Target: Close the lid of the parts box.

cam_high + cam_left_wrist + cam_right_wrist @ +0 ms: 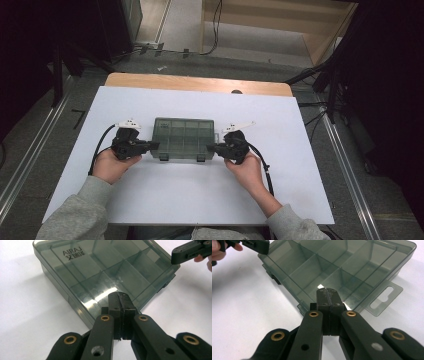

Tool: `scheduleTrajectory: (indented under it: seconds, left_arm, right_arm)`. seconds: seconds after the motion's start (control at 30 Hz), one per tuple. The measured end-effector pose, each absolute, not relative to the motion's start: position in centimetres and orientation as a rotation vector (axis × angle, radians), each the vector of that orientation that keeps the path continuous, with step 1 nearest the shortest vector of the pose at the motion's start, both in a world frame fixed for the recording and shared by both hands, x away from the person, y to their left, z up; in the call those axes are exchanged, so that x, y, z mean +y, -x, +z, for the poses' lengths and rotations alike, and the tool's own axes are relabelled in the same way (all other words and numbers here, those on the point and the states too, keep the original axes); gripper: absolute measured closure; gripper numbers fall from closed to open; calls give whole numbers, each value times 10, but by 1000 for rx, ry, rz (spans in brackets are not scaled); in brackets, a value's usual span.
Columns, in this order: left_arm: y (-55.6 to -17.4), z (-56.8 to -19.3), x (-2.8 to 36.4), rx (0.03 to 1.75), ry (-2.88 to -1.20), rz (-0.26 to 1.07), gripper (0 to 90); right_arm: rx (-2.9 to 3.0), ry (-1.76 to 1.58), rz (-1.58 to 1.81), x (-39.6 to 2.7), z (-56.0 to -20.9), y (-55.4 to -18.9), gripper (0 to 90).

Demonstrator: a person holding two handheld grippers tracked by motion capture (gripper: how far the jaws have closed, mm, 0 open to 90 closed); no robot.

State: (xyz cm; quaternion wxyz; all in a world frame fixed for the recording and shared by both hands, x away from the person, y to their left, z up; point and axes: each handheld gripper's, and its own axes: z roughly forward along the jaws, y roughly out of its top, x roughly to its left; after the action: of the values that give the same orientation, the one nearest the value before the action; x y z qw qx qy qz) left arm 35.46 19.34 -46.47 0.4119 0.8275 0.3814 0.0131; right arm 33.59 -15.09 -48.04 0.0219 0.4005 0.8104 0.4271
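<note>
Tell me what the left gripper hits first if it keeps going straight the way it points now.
The left gripper, jaws shut, points at the clear compartment box. It would likely meet the box's near end first; whether it already touches is unclear.

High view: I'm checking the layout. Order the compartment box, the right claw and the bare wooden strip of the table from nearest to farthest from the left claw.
1. Compartment box, right beside the left claw, at its left end.
2. Right claw, at the box's opposite end.
3. Wooden strip, along the table's far edge.
</note>
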Motion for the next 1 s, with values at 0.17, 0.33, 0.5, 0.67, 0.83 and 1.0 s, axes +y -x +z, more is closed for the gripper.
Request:
scheduleTrajectory:
  seconds: [0.17, 0.33, 0.5, 0.67, 0.83, 1.0]
  left_arm:
    - [-355, -464, 193, 968, -2063, -17, 795]
    - [-353, -457, 191, 951, -2035, -15, 732]
    - [-349, -452, 188, 926, -2031, -4, 650]
    - [-346, -450, 185, 920, -2028, -11, 562]
    - [-344, -450, 183, 925, -2032, -21, 459]
    - [-341, -448, 182, 928, -2028, -42, 423]
  right_arm:
    - [2523, -1252, 1355, -153, -479, -338, 813]
    - [2506, -1275, 1347, -157, -473, -338, 757]
    - [2480, -1271, 1372, -165, -464, -336, 662]
    - [2473, -1275, 1386, -171, -459, -333, 610]
    - [2480, -1287, 1388, -176, -455, -329, 545]
    - [2477, -1293, 1390, -178, -453, -326, 443]
